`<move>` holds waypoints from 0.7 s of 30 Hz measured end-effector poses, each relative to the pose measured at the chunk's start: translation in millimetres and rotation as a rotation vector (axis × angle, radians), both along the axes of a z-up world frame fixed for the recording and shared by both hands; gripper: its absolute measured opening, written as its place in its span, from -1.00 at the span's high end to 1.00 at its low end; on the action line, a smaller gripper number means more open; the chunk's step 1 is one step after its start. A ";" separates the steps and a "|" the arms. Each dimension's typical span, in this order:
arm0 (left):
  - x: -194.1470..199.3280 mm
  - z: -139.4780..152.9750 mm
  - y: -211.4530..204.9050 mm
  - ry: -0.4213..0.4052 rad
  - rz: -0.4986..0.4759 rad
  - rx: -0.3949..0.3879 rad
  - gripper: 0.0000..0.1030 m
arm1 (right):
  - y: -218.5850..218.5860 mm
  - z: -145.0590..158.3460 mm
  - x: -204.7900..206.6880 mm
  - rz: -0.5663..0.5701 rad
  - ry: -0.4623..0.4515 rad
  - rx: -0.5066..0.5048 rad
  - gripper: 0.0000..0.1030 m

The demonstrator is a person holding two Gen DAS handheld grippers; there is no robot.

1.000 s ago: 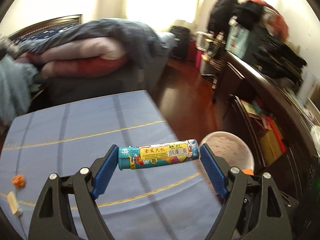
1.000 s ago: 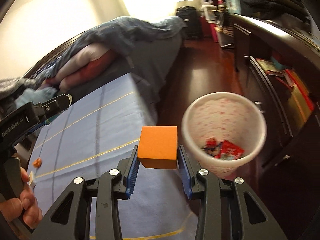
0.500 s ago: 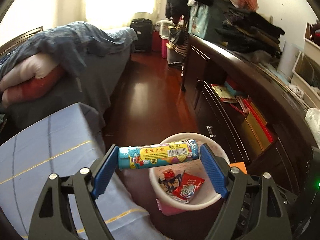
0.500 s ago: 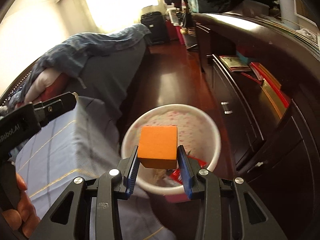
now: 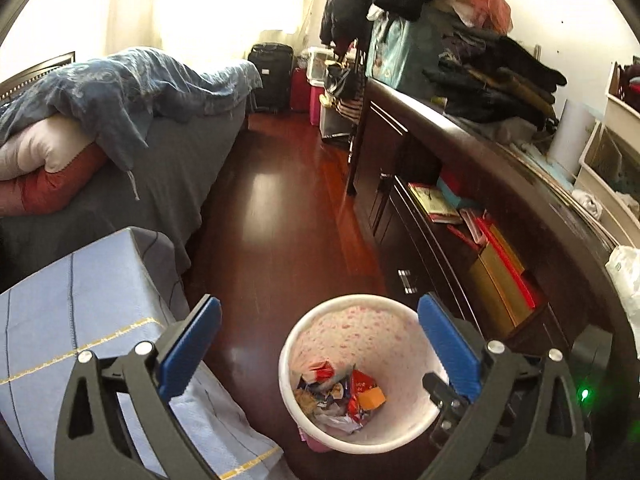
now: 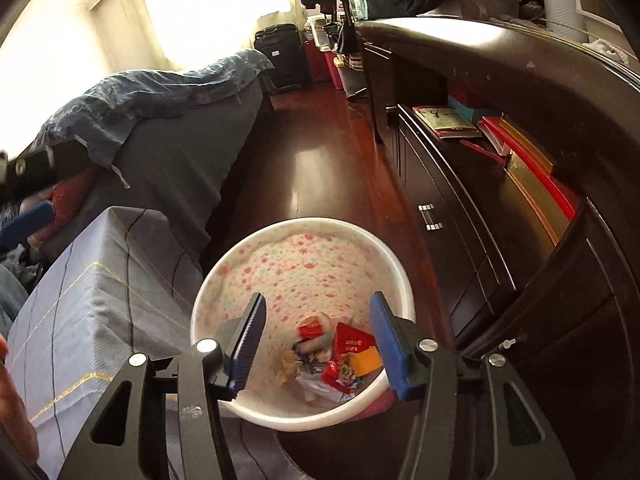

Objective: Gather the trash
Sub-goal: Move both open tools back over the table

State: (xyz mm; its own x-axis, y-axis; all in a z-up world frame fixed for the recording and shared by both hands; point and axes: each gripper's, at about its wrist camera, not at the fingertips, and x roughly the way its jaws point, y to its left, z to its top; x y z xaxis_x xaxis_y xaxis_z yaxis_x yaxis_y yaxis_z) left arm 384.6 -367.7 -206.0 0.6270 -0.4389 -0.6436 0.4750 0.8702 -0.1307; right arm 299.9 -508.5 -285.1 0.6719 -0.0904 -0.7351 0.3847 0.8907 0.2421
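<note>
A white trash bin (image 5: 404,436) with a pink flowered lining stands on the dark wood floor; it also shows in the right wrist view (image 6: 224,280). Inside lie red wrappers (image 6: 348,344), crumpled packets and an orange block (image 5: 371,398), which also shows in the right wrist view (image 6: 365,360). My left gripper (image 5: 320,348) is open and empty above the bin. My right gripper (image 6: 318,340) is open and empty right over the bin's mouth. The blue-green tube is not clearly visible among the trash.
A table with a blue striped cloth (image 5: 60,320) stands left of the bin. A bed with blankets (image 5: 120,92) lies behind it. A dark dresser (image 5: 460,200) with books runs along the right. The left gripper's tip (image 6: 28,220) shows at the right view's left edge.
Both grippers opened over the bin. The tube left my left gripper and the orange block left my right gripper; the block now lies in the bin.
</note>
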 end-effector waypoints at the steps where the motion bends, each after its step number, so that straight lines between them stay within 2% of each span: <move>1: -1.7 2.1 1.5 -0.003 0.004 0.000 -0.93 | 4.2 1.5 -1.5 0.006 0.000 -0.003 -0.14; 6: -15.5 11.0 22.2 -0.029 0.040 0.011 -0.93 | 21.2 10.8 -10.9 0.037 -0.004 0.006 -0.21; 12: -32.7 19.7 64.0 -0.064 0.138 0.059 -0.93 | 53.9 26.3 -19.0 0.108 -0.014 0.018 -0.40; 15: -41.5 21.3 99.0 -0.061 0.202 0.063 -0.93 | 77.6 33.2 -22.5 0.165 -0.020 0.030 -0.47; 21: -62.2 13.8 188.1 -0.022 0.397 0.072 -0.93 | 140.2 42.7 -25.7 0.323 -0.023 0.056 -0.53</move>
State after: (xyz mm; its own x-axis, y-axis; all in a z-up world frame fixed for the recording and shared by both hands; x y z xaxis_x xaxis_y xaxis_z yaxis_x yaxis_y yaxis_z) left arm 322.4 -179.6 -192.1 0.7525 -0.1139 -0.6487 0.1019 0.9932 -0.0561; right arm 274.3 -368.3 -242.3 0.6762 0.1699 -0.7169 0.0785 0.9509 0.2994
